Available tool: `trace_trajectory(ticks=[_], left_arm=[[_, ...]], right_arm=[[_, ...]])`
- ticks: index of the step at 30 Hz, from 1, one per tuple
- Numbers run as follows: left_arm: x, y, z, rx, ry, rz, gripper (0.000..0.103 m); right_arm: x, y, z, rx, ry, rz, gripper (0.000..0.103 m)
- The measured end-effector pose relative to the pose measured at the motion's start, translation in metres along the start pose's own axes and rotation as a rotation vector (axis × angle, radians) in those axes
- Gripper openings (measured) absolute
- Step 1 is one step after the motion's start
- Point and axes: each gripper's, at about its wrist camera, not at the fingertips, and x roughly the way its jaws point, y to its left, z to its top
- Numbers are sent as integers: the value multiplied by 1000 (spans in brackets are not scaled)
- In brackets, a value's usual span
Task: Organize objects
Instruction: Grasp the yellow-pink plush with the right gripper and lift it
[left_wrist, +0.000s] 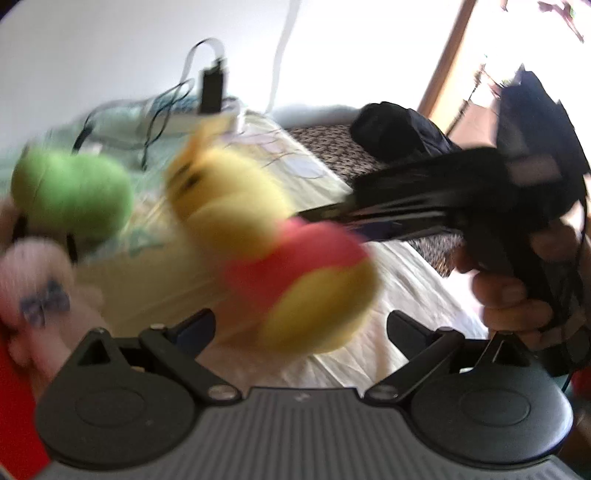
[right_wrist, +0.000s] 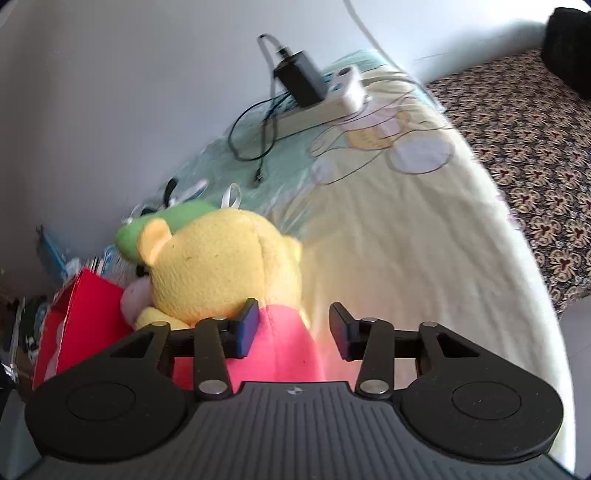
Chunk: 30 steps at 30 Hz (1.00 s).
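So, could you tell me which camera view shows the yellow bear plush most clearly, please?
The right wrist view: the yellow bear plush is sharp there, seen from behind with its ear and pink shirt clear. The left wrist view shows it too, but smeared by motion blur.

A pale bedspread (right_wrist: 406, 240) carries a power strip (right_wrist: 325, 107), cables (right_wrist: 255, 125) and plush toys (right_wrist: 221, 266).

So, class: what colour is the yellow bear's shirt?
Pink-red shirt on the yellow bear; clearest in the right wrist view.
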Motion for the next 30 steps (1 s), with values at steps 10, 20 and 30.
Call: trace_trajectory(ticks=[10, 20, 30], left_arm=[[25, -1, 26, -90, 40, -100, 99], [9, -6, 35, -78, 12, -53, 99], [-53, -16, 26, -76, -95, 20, 99]], right_arm=[[7, -28, -3, 205, 59, 203, 39], [-16, -8, -16, 188, 42, 270, 30], [-47, 34, -28, 111, 9, 331, 23]])
